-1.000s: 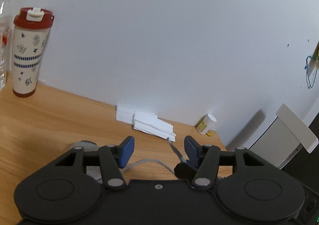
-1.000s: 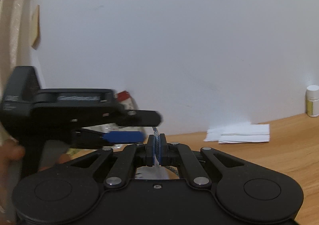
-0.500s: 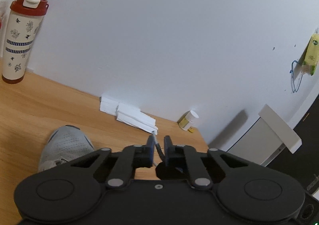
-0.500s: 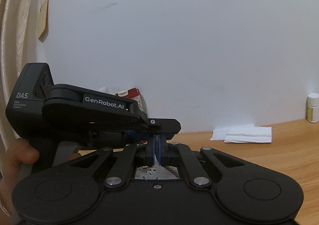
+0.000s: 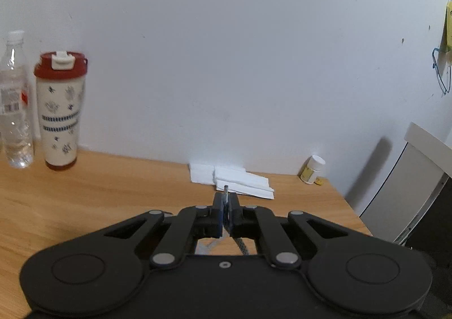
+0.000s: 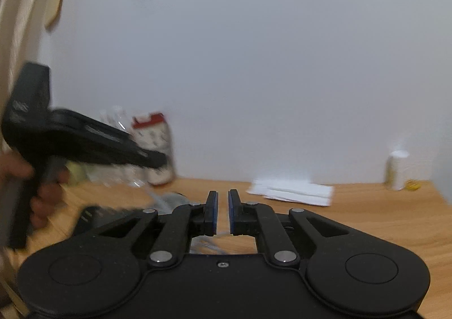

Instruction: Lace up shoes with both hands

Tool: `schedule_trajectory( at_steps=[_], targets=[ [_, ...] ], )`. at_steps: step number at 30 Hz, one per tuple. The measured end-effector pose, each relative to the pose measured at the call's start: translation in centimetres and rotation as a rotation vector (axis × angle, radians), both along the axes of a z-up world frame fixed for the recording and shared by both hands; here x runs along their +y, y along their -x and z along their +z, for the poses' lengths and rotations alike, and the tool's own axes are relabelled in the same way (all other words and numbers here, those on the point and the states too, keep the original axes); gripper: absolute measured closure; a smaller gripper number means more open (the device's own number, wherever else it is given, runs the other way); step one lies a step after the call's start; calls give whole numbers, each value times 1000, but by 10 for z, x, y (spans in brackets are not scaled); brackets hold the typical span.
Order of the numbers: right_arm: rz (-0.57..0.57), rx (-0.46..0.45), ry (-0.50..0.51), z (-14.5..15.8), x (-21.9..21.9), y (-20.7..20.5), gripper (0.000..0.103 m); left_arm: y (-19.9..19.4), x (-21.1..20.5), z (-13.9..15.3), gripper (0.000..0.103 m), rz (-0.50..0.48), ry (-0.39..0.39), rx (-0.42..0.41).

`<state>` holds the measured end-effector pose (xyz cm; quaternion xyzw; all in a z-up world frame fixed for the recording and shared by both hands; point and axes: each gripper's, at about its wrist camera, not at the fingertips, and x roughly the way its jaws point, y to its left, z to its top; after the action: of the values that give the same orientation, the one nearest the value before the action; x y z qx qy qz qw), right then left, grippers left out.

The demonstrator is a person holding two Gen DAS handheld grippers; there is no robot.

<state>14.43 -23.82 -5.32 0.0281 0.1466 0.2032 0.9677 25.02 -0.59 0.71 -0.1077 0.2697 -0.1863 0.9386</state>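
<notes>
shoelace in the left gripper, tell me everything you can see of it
The shoelace looks like a thin grey braided cord with a darker stiff tip. The left gripper is shut on it: the tip stands up just above the blue-padded fingers, while the speckled woven length runs down behind them and slants to the lower right, out of sight under the gripper body. Nothing else visibly touches it; the shoe end is hidden.

Left pinching, right parted

The left gripper (image 5: 225, 213) has its fingers (image 5: 217, 216) pressed together on a shoelace (image 5: 240, 246); the right gripper (image 6: 222, 211) shows a narrow gap. A blurred hand (image 6: 42, 192), seemingly the left, grips the other tool's handle.
</notes>
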Motion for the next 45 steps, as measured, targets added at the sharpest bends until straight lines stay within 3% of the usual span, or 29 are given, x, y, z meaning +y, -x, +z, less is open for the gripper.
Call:
schedule_trajectory(
  at_steps=[6,12,22,25,29,37,44,45],
  targets=[
    [-10,83,98,-4,-27,-18,93,17,15,19,100,17,-35,-67],
    [79,162,157,-13,-19,-43,94,31,22,37,100,-12,-32,-115],
    [477,188,461,-17,61,-112,92,44,25,40,100,-51,-67,-103],
    [583,191,536,-17,78,-129,80,41,27,38,100,-57,-78,-32],
    [742,207,689,-20,102,-146,77,40,30,36,100,-67,-75,-1],
    [929,293,916,-30,135,-172,78,45,22,35,100,-103,-104,7],
    [967,382,914,-26,142,-185,78,51,17,34,100,-125,-111,19],
    [968,400,907,-25,141,-186,82,52,17,34,100,-131,-113,24]
  ],
)
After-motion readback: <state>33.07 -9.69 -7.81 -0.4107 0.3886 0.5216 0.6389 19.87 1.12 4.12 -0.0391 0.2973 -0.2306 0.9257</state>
